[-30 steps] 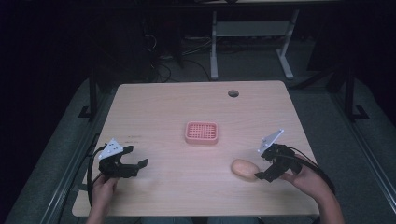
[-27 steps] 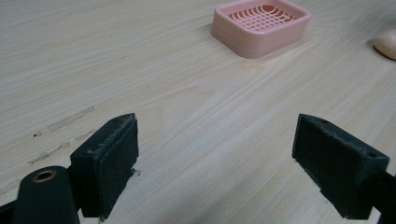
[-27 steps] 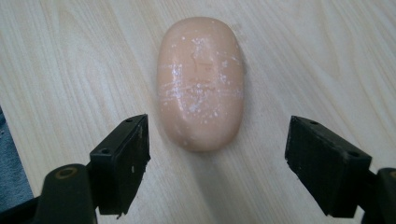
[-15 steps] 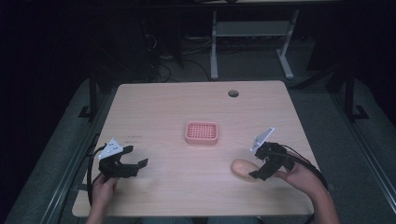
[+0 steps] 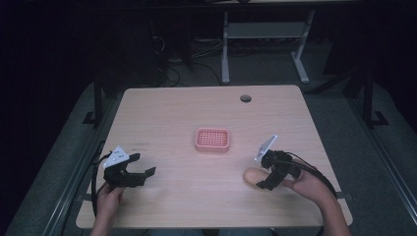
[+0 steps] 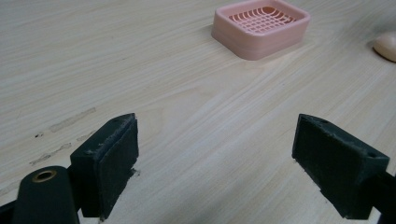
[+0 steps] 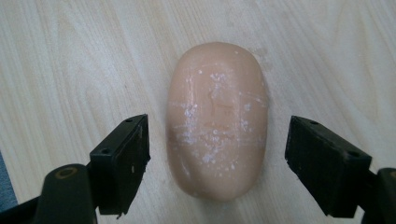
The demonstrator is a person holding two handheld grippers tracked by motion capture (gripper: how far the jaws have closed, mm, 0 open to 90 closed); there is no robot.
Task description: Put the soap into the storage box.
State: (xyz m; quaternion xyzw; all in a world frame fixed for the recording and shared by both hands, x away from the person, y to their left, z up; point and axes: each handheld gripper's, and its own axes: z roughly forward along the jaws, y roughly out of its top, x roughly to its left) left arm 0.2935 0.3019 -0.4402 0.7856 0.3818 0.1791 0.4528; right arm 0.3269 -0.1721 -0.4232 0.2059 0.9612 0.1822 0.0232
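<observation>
A peach oval soap bar lies flat on the wooden table, at the front right. My right gripper stands open over it, one jaw on each side of the bar, neither touching. Seen from above, the right gripper sits at the bar's right end. A pink slotted soap dish rests at the table's middle, empty; it shows far off in the left gripper view. My left gripper is open above bare wood at the front left.
A round cable hole is in the table's far right part. A white desk frame stands on the dark floor beyond the table. Faint scuff marks mark the wood near the left gripper.
My right gripper has moved left and lowered onto the soap bar, which now lies between its jaws. The left gripper has stayed in place.
</observation>
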